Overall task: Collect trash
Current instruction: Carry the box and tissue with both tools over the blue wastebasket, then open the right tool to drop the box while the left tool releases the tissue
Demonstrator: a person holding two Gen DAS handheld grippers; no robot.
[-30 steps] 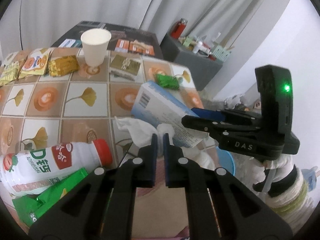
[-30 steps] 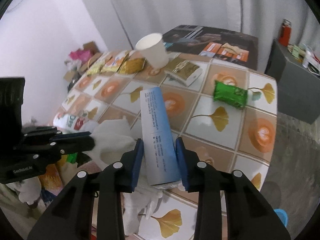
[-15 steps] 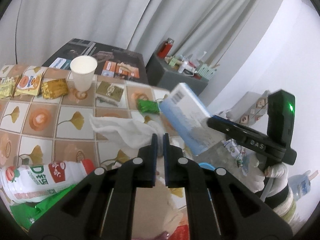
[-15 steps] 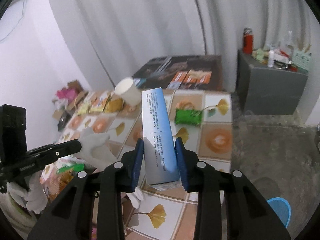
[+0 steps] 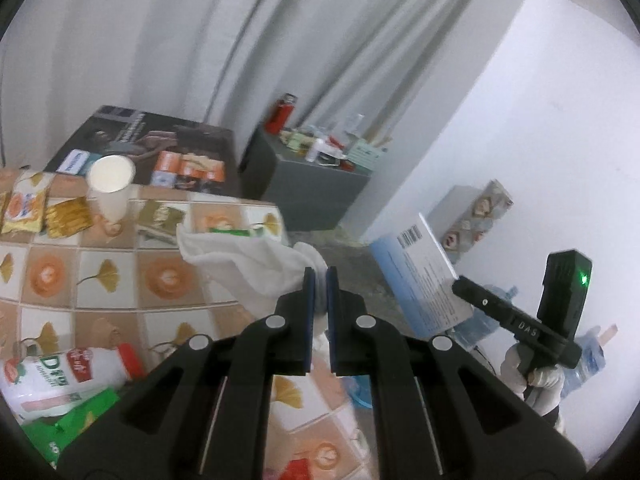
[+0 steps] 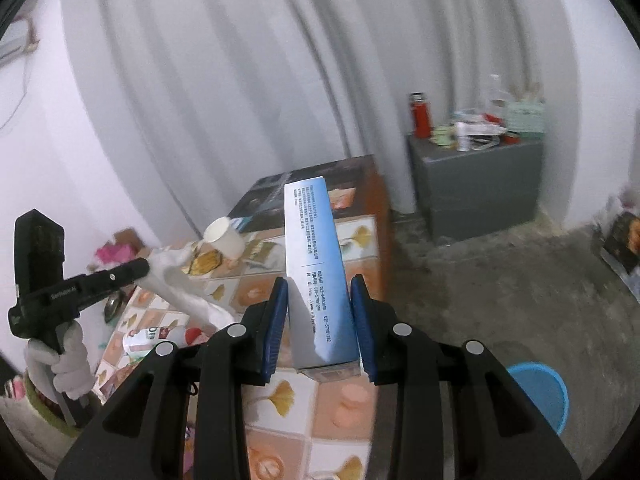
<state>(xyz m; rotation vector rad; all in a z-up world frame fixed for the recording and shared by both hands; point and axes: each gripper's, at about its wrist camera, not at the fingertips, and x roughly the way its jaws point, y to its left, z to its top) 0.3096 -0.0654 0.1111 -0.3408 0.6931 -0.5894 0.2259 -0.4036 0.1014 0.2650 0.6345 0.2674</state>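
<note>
Since a second ago both grippers have risen off the tiled table (image 5: pixel 120 280), so that curtain and wall now fill the upper half of each view and the tabletop has dropped below and to the left of the jaws. That table is the largest thing here, a glossy surface of square tiles printed with ginkgo leaves and orange rounds. The blue-and-white carton (image 6: pixel 316 276), a long flat cardboard box with small print and a barcode, was lying on the tiles between the right gripper (image 6: pixel 320 320) jaws; now it is clamped between their blue pads and held in the air, its far end pointing up and away. The crumpled tissue (image 5: pixel 256 268), soft and white, has likewise left the table and hangs to the left of the left gripper (image 5: pixel 319 300), whose jaws are pinched nearly together on one end of it. Left of those jaws, unmoved, lie a plastic milk bottle (image 5: pixel 68 372) with a red cap, a paper cup (image 5: pixel 110 184) standing upright, and shiny gold snack packets (image 5: pixel 66 216). A round blue bin (image 6: pixel 540 396) sits on the concrete floor, right of the right jaws.
</note>
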